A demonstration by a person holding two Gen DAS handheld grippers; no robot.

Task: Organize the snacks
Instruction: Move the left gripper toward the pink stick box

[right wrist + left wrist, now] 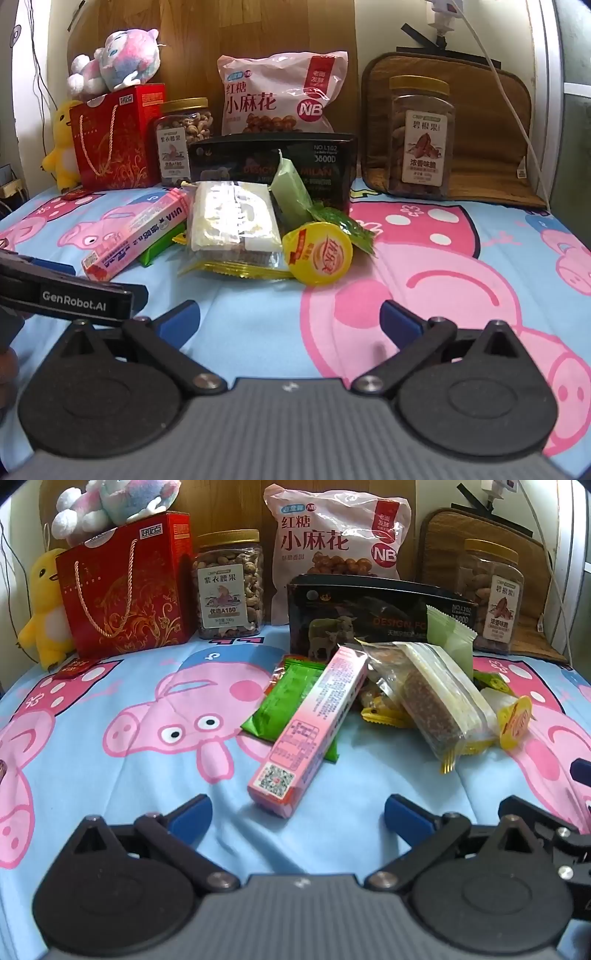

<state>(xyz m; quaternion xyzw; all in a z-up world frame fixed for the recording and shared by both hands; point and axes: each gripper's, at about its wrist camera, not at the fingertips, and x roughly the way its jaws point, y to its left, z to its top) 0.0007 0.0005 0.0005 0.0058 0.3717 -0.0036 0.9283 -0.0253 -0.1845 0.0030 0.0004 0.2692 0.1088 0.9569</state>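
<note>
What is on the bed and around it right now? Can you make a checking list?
Surface: cartoon pig sheet, wrinkled.
Job's things: pink box, green packet, cake bar, yellow jelly cup piled by the black box; two nut jars, pink snack bag, red gift bag behind.
Clutter: plush toys, yellow duck.
Grippers: left gripper, right gripper, fingers apart, empty.
Cables: white cable from wall plug.
Surroundings: wooden headboard, woven mat.

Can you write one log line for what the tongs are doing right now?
left tongs: open, empty | right tongs: open, empty | pink box: nearest left tongs, untouched
</note>
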